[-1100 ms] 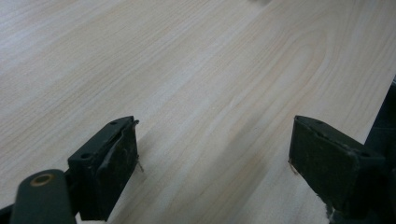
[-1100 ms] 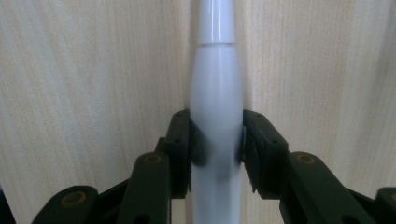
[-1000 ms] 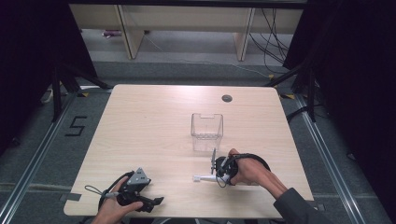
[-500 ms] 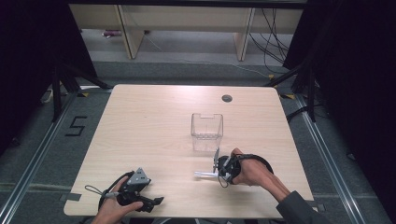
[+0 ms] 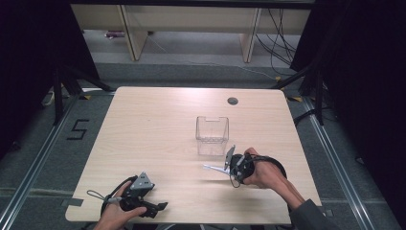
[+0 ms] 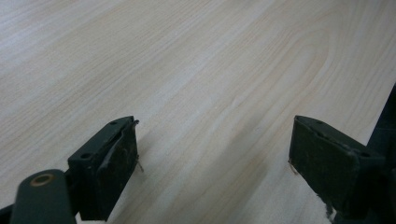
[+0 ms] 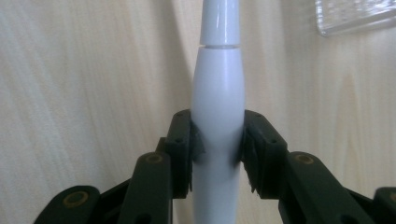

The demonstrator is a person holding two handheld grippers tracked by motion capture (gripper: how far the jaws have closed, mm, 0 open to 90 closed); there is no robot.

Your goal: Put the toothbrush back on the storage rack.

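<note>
Now my right tool (image 7: 217, 147) pinched the slim white plastic pen-like stick (image 7: 217, 93), lifted off the pale wooden desk (image 5: 158, 124) just beside the clear plastic box (image 5: 212, 135), seemingly its destination, while my left tool (image 6: 212, 154) rested spread, empty.

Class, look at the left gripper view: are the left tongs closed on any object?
No: the left tongs stand wide open with bare wooden table showing between the jaws.

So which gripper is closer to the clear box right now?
Right. The right gripper, shut on a white pen-like tool, sits just below the clear box; the left gripper rests open at the table's near-left edge.
</note>
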